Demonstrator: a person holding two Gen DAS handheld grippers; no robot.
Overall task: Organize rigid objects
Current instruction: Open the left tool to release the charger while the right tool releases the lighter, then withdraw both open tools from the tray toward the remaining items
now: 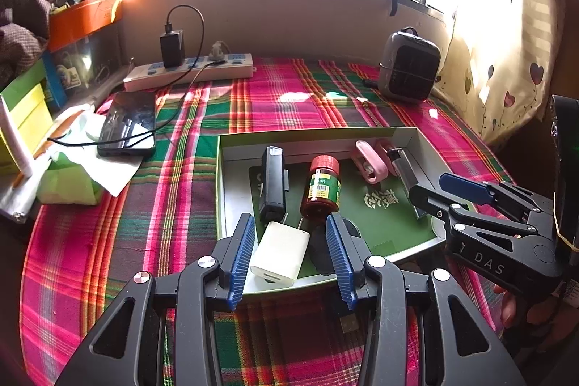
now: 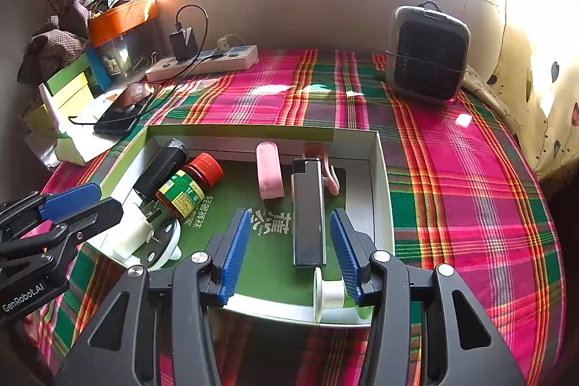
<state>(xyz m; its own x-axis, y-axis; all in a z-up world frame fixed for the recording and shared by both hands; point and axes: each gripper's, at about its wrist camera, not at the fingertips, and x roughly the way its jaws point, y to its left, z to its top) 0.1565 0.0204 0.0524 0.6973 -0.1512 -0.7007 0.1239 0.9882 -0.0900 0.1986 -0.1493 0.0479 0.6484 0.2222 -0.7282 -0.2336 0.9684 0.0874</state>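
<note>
A shallow white box (image 1: 318, 134) (image 2: 381, 190) with a green floor holds several items: a black device (image 1: 273, 183) (image 2: 161, 169), a red-capped bottle (image 1: 321, 189) (image 2: 190, 185), a pink case (image 1: 369, 161) (image 2: 269, 170), a dark lighter (image 2: 307, 212), a white plug charger (image 1: 280, 254) (image 2: 132, 234). My left gripper (image 1: 289, 257) is open, its blue pads either side of the charger, over the box's near edge. My right gripper (image 2: 291, 254) is open over the box, the lighter lying between its pads. A white spool (image 2: 331, 295) lies by the right pad.
A phone (image 1: 128, 123) on a cable, a power strip (image 1: 188, 69), tissues and boxes crowd the left. A small grey heater (image 1: 409, 66) (image 2: 427, 55) stands back right. Plaid cloth (image 2: 470, 187) covers the table; a curtain hangs at right.
</note>
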